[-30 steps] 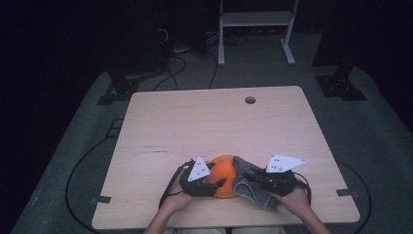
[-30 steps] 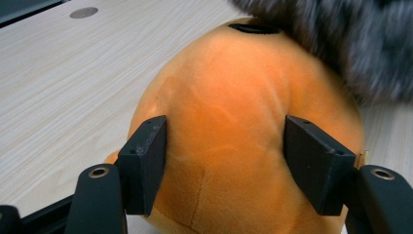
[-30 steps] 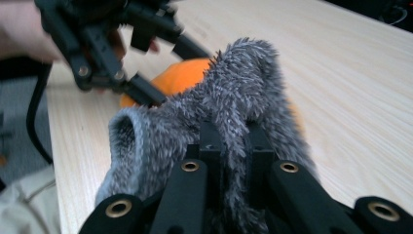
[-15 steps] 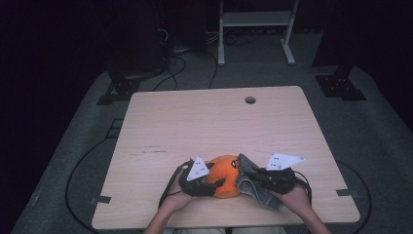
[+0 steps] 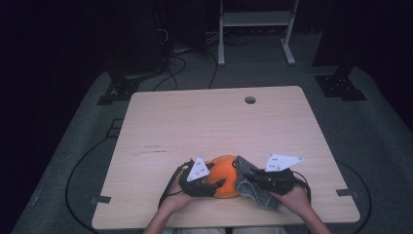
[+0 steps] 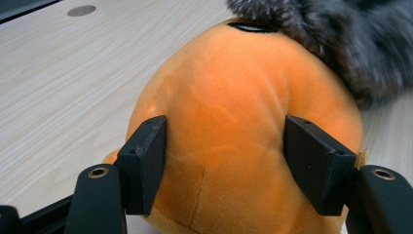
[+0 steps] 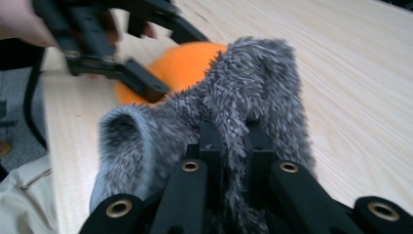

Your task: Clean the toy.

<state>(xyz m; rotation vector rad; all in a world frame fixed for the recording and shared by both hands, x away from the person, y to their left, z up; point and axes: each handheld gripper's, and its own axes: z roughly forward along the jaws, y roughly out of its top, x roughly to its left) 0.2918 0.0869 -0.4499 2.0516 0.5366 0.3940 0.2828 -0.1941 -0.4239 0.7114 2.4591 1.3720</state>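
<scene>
While the left gripper [image 5: 216, 184] is clamping the orange plush toy [image 5: 225, 174] from the toy's left flank, its jaws are pressing into the soft body on both sides, as the left gripper view is showing, with the toy [image 6: 243, 131] bulging up between the pads. Directly across from it, the right gripper [image 5: 248, 175] is pinching a fold of the grey furry cloth [image 5: 253, 187], its jaws closed tight on the fur [image 7: 234, 126]. That cloth is lying against the toy's right side and draping over its upper edge, so the toy is sitting between the two grippers, touching both. Its rounded body is running roughly from one gripper toward the other, and the right gripper is the nearer one to the cloth's free end. Behind both grippers, the near edge of the table [image 5: 214, 126] is lying close, leaving little room to pull back; ahead of them the tabletop is stretching open, probably the safer way to draw the cloth over the toy.
</scene>
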